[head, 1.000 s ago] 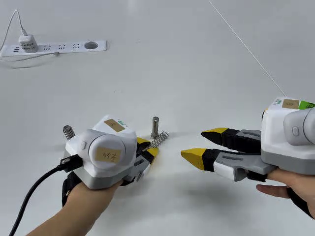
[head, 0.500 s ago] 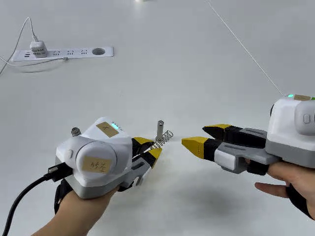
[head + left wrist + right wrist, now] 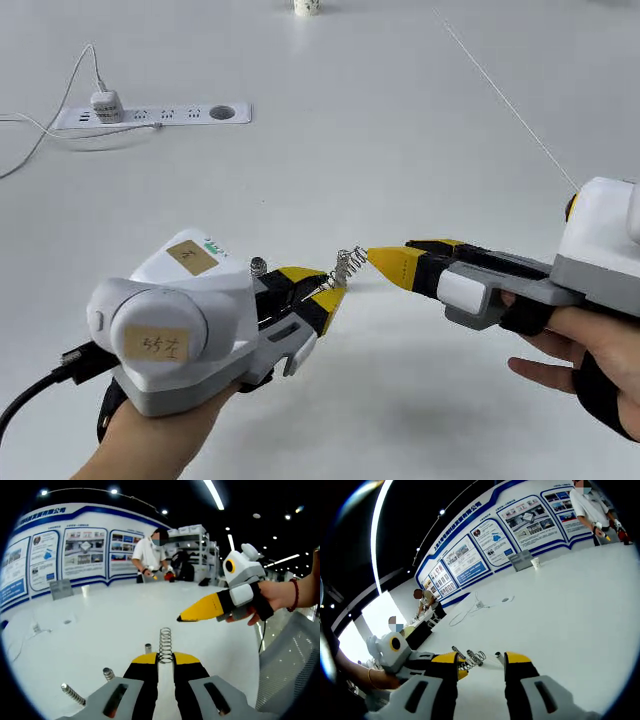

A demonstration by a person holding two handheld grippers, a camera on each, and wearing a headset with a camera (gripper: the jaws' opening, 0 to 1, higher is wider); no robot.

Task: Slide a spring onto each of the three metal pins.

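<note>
Tongs: left gripper [image 3: 165, 657] is pinching the near end of a spring [image 3: 165, 640] between almost-closed yellow tips, with the coil jutting forward, clear of the table [image 3: 400, 120]. The right gripper [image 3: 484, 662] is hanging empty, jaws well apart, tips just beside the coil's free end. A bare pin [image 3: 148, 648] is standing just beyond, with a sprung pin [image 3: 108, 673] near it.

Risk: the end-grip is looking thin, and a nudge from the right tips could flick the spring loose.

The handwritten sticker [image 3: 155, 343] is proving illegible. The wall panels [image 3: 85, 547] are carrying Chinese headings, too small to read.
</note>
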